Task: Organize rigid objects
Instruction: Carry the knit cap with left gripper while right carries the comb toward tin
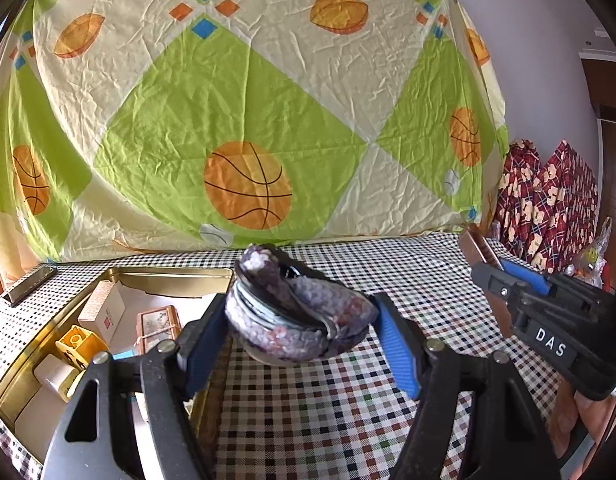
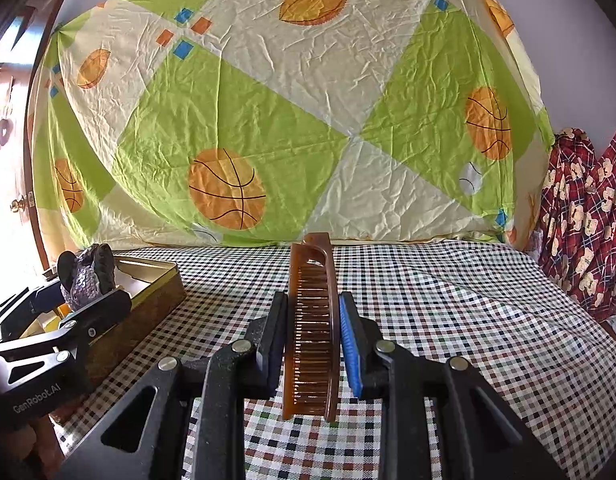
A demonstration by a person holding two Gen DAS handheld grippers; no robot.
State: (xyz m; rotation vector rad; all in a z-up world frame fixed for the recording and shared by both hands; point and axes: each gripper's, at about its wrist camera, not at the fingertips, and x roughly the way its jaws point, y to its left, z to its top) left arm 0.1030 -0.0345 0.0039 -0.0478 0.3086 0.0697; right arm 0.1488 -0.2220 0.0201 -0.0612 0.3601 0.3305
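Gold rectangular metal tin [image 1: 119, 276] at left already holds several boxes; my 2 jaws clamp a purple crocheted pouch [image 1: 295, 320] and brown plastic comb [image 2: 312, 332], both unplaced.

Gold tin [image 1: 119, 276]: near end hidden behind left gripper [image 1: 299, 338], bottom corner cut off by picture edge. Small boxes [image 1: 103, 312] inside tin: writing too small to read. Purple knit thing [image 1: 295, 316]: underside hidden. Brown comb [image 2: 310, 332]: sides covered by right gripper [image 2: 312, 340] pads. Dark flat thing [image 1: 31, 286] at far left: too blurry to tell. Red bear cloth [image 2: 588, 216]: cut off at right edge.
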